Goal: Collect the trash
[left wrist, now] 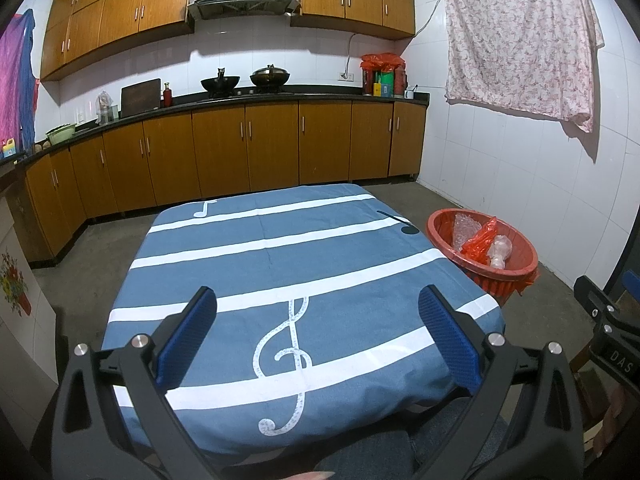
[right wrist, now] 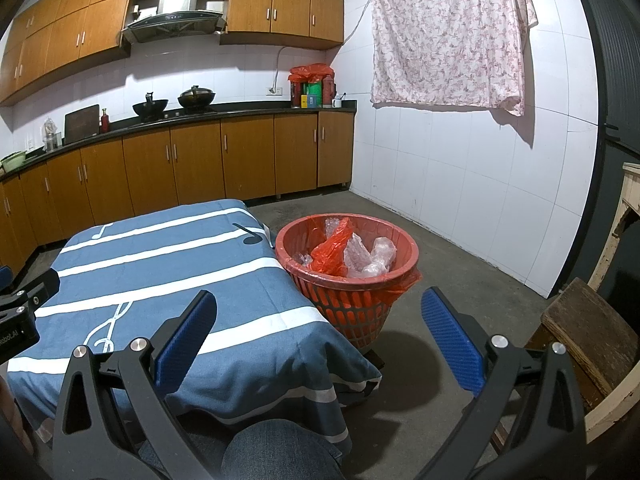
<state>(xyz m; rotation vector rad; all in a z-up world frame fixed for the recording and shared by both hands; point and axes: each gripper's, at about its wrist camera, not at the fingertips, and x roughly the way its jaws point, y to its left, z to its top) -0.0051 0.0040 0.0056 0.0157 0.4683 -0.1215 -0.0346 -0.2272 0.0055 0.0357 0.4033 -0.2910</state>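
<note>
Right, bin [right wrist: 347, 276] w/ trash beside table [right wrist: 160, 264].

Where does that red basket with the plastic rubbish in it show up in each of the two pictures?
Left wrist view: the red basket sits at the right, past the right edge of the blue tablecloth, partly hidden behind it.
Right wrist view: the red basket stands near the middle, on the floor just right of the tablecloth.
Shared landmark: the flowered cloth hung on the white tiled wall.
</note>
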